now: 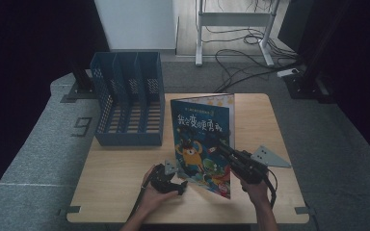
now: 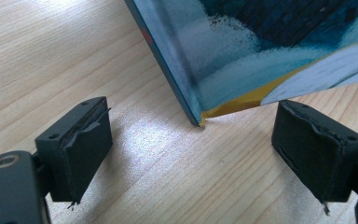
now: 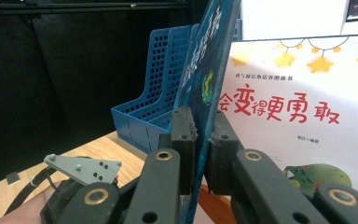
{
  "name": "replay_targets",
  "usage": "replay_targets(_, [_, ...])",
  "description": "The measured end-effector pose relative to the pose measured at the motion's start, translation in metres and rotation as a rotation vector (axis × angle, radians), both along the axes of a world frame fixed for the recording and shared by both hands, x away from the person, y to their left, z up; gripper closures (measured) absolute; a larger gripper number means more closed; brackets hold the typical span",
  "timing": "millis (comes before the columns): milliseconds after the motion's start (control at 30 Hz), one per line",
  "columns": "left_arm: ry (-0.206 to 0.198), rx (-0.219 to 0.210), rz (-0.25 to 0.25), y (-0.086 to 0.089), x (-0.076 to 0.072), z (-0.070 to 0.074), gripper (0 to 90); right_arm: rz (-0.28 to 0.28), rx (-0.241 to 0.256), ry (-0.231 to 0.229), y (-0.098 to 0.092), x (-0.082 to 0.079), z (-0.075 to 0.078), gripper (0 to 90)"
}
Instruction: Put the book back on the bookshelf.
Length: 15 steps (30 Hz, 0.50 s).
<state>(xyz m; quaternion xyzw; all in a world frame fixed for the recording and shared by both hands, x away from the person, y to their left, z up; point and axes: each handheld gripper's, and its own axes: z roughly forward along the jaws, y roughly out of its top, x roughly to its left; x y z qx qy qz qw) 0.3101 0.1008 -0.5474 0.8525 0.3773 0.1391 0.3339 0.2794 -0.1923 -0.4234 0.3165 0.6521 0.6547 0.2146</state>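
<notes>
Picture book (image 1: 203, 139) is held up on its edge on the wooden counter (image 1: 120, 168), near the front and a bit to the right of the middle. Its long side runs from the front of the counter toward the back, and its bright cover is turned to the left, tilted a little. The blue file rack (image 1: 127, 103) stands at the back left, well apart from the book, with its slots open at the top.

The right gripper (image 1: 229, 153) is closer to the book and has hold of it. In the right gripper view its jaws are closed tight on the book's edge (image 3: 200, 98), one on each side of the cover. The rack can be seen behind it (image 3: 156, 93).

The left gripper (image 1: 180, 185) is held low, just beside the book's bottom front corner. In the left gripper view its jaws are spread wide, and nothing is held between them. The book's corner (image 2: 200, 122) rests on the counter just ahead of the gap, and is not touched by either jaw.

For the next move, the book would likely have to be carried back and to the left toward the rack.
</notes>
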Motion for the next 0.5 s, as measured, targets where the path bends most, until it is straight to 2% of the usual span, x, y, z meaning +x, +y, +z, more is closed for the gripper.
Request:
replay_targets(267, [-0.006,-0.015,-0.004,0.003,-0.002,0.0,13.9,0.006,-0.008,0.001,-0.002,-0.002,-0.001,82.8])
replay_targets(400, [0.011,-0.048,0.006,0.008,0.0,0.001,16.2,0.017,-0.005,0.006,-0.005,-0.001,-0.002,82.8])
replay_targets(500, [0.006,-0.056,0.025,0.011,0.002,0.001,18.7,0.022,-0.008,0.005,-0.006,-0.001,-0.002,82.7])
